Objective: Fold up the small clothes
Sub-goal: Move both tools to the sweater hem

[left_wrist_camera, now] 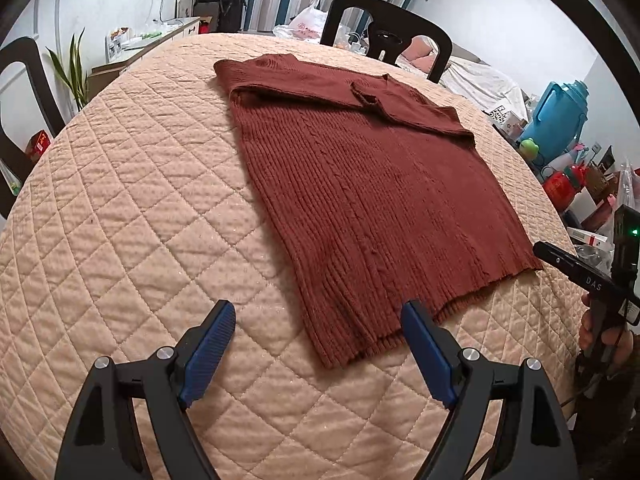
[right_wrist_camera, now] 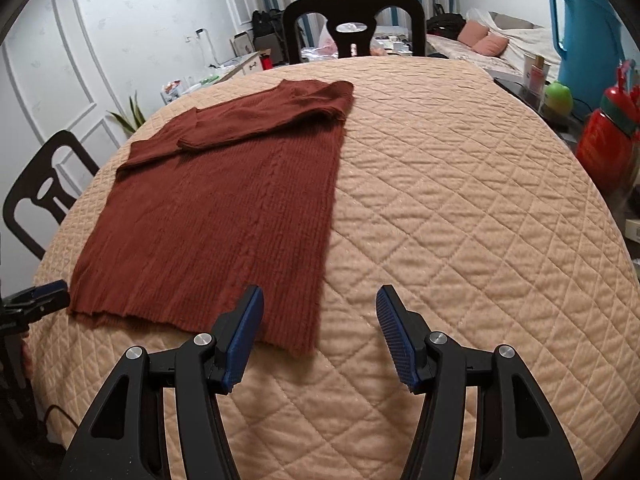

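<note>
A rust-brown ribbed sweater (left_wrist_camera: 360, 184) (right_wrist_camera: 224, 200) lies flat on the peach quilted table cover (left_wrist_camera: 132, 208) (right_wrist_camera: 460, 208), hem towards me, with both sleeves folded across its upper part. My left gripper (left_wrist_camera: 318, 308) is open above the hem's near-left corner, with nothing between its blue pads. My right gripper (right_wrist_camera: 320, 292) is also open and holds nothing, hovering over the hem's right corner, which lies under the gap beside its left finger. Each gripper shows at the edge of the other's view: the right one (left_wrist_camera: 576, 268) in a hand, the left one (right_wrist_camera: 44, 292).
A black chair (left_wrist_camera: 384, 28) (right_wrist_camera: 352, 20) stands at the table's far side and another (right_wrist_camera: 44, 192) at the left. On the right are a blue jug (right_wrist_camera: 580, 40), a red bottle (right_wrist_camera: 608, 140), a green toy (right_wrist_camera: 558, 96) and clutter. Wide bare quilt lies right of the sweater.
</note>
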### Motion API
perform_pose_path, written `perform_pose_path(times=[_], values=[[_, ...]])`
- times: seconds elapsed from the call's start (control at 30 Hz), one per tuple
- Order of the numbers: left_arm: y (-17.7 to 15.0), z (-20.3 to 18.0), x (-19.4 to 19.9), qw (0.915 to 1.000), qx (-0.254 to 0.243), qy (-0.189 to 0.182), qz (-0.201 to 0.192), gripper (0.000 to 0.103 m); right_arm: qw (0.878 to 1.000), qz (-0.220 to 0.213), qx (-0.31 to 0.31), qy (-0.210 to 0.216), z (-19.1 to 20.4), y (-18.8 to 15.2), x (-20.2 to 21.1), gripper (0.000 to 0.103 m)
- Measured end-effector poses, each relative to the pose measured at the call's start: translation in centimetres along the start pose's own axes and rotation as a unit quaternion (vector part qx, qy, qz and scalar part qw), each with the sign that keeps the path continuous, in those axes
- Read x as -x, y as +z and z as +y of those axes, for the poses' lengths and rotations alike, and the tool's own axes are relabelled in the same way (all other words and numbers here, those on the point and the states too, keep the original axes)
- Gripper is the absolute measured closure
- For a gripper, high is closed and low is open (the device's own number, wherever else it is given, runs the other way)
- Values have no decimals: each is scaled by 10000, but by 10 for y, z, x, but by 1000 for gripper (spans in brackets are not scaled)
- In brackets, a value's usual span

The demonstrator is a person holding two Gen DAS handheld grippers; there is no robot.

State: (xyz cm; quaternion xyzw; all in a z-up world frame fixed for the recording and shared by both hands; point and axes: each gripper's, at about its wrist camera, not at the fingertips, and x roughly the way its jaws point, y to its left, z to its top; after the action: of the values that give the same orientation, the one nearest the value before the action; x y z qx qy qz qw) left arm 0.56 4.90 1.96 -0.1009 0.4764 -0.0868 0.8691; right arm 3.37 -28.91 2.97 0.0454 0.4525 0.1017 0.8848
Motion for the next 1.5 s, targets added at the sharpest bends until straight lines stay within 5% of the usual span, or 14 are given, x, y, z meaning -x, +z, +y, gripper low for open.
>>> perform_pose_path(times=[0.33,0.87,1.23,1.5], values=[[1,6,0,9994,340,-89,-3,17,9984,120,67,541,9,-6,-6,44],[-1,15,3,9954,885,-363,43,25,9986,67,21,520,12,-10,-9,46],[-3,3,4,9964,744,-388,116,38,9988,80,32,478,13,-8,-10,46],[-3,-1,-1,9942,791,-696,199,39,9980,-91,-116,621,13,-11,-8,45]])
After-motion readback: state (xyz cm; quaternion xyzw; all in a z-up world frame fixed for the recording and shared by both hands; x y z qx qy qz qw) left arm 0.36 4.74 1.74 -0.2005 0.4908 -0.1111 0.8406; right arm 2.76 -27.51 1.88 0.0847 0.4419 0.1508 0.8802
